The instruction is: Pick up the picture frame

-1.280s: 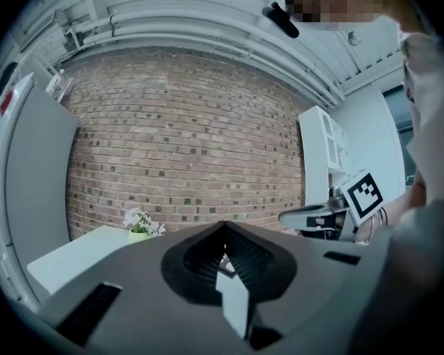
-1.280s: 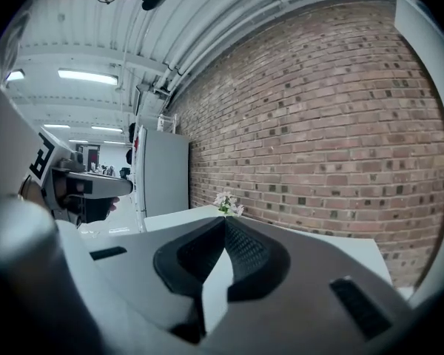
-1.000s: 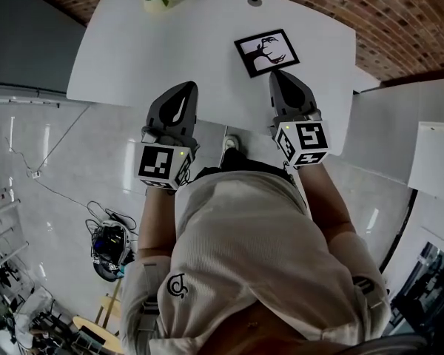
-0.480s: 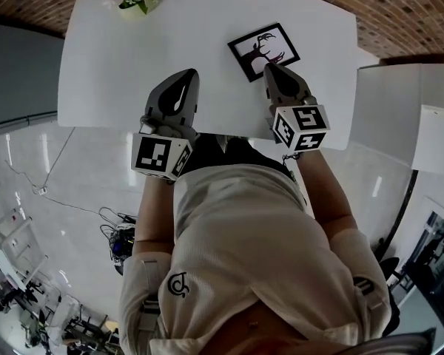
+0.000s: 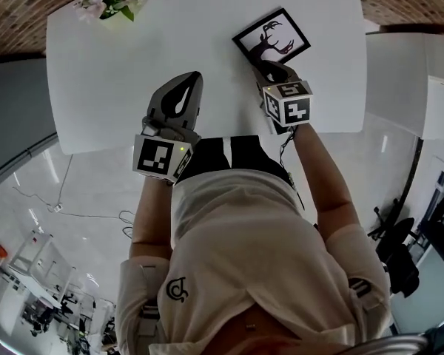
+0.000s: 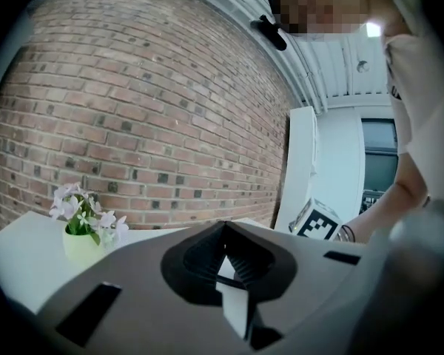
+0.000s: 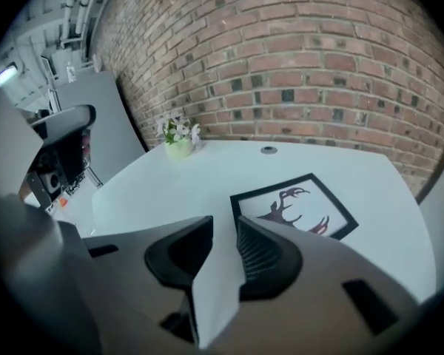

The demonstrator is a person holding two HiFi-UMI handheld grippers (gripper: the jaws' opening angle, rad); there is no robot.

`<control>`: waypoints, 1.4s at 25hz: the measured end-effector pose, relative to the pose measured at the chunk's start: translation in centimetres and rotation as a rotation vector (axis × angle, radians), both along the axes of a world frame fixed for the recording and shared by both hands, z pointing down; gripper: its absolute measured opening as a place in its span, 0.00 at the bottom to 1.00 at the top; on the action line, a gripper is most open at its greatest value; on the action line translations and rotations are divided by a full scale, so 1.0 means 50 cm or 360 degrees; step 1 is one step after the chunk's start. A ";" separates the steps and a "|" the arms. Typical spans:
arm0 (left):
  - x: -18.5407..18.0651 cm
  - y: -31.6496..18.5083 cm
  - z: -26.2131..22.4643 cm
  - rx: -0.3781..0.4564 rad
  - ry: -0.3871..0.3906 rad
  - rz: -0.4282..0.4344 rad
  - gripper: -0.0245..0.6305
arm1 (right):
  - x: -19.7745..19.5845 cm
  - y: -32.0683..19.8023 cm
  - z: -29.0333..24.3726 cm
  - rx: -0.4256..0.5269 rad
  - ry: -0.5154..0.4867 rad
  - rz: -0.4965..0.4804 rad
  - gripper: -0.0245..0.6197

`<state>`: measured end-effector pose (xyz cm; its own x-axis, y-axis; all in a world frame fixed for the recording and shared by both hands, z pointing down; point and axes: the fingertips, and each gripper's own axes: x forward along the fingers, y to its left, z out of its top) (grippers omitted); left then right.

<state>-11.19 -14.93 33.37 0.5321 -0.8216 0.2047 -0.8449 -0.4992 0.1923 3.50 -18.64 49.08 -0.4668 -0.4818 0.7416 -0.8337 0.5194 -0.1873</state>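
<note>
Head view: the black-bordered rectangular picture frame point(image 5: 271, 37) with an antlered-deer print lies flat on the white bench point(image 5: 133, 65), towards its far right. One second ago the right gripper point(image 5: 261, 66) stood short of the frame's near edge; now its tips are at the near left corner. The left gripper point(image 5: 192, 80) has stayed over bare bench, well apart from the frame. Left gripper view: the jaws of the left gripper point(image 6: 226, 235) are closed on nothing, as before; a pot of pale flowers point(image 6: 81, 235) stands ahead before the brick wall point(image 6: 155, 109). Right gripper view: the jaws of the right gripper point(image 7: 226, 224) have just been opening and stand apart, with only bench surface between them; the picture frame point(image 7: 296, 209) lies just beyond the right-hand jaw.
</note>
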 end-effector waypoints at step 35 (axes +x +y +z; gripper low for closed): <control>-0.050 0.014 0.148 -0.0228 -0.0041 0.0197 0.06 | -0.008 0.014 0.155 -0.0172 0.0364 0.0005 0.16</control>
